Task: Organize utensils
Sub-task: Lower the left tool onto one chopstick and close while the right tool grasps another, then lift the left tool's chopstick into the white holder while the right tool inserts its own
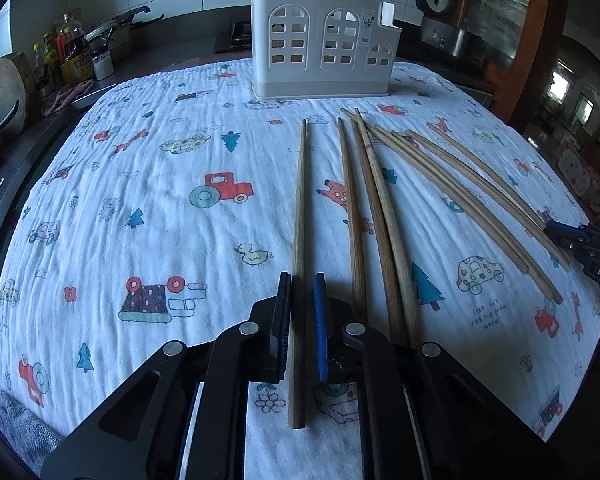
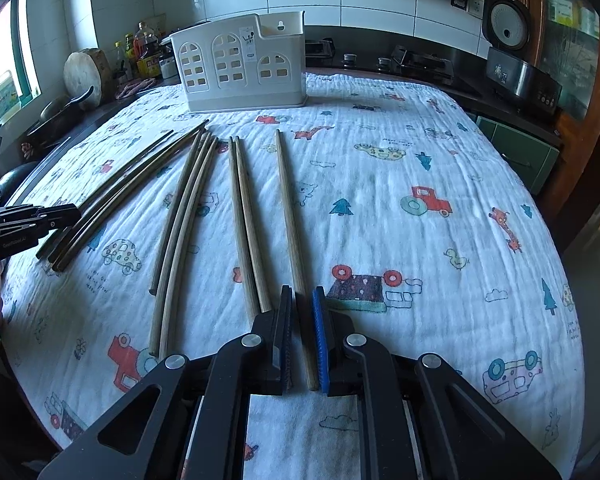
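Several wooden chopsticks lie on a patterned cloth [image 1: 140, 200]. A white utensil holder [image 1: 320, 40] stands at the far side; it also shows in the right wrist view [image 2: 240, 64]. In the left wrist view my left gripper [image 1: 302, 280] straddles the leftmost chopstick [image 1: 300, 220], jaws slightly apart around it. In the right wrist view my right gripper [image 2: 302, 292] straddles the rightmost chopstick [image 2: 288, 216], jaws narrowly apart around it. The right gripper also shows at the left view's right edge [image 1: 580, 240], and the left gripper at the right view's left edge [image 2: 32, 220].
Bottles [image 1: 68, 52], a round wooden board [image 1: 4, 88] and a pan stand on the counter at the left. A rice cooker [image 2: 504, 20] and stove [image 2: 420, 60] sit behind the table. The cloth's edges drop off at each side.
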### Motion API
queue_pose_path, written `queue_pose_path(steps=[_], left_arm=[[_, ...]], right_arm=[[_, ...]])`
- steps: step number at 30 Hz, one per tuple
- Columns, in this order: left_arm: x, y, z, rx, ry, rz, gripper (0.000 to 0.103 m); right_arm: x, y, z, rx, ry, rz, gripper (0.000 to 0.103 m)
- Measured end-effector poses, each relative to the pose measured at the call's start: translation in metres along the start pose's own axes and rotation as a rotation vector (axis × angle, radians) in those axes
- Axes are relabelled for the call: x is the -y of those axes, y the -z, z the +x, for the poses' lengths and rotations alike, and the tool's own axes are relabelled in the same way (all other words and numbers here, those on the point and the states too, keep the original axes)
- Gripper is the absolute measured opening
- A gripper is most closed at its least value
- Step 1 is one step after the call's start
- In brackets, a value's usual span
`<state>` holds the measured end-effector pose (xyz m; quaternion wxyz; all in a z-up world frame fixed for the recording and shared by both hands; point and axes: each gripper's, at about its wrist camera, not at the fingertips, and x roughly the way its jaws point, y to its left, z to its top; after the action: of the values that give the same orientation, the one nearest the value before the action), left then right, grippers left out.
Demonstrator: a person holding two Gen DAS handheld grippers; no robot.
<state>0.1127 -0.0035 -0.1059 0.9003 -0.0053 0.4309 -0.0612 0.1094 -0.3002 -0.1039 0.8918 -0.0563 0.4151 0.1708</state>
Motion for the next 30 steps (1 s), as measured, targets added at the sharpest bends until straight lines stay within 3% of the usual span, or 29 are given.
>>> queue_pose_path(steps=[10, 30], left_arm=[[-0.002, -0.005, -0.020, 0.020, 0.003, -0.011, 0.006], [0.002, -0.013, -0.051, 0.039, 0.015, 0.000, 0.006]], right_arm=[[-0.010, -0.002, -0.001, 0.004, 0.034, -0.062, 0.007], [-0.028, -0.039, -0.078, 0.247, 0.052, -0.064, 0.007]])
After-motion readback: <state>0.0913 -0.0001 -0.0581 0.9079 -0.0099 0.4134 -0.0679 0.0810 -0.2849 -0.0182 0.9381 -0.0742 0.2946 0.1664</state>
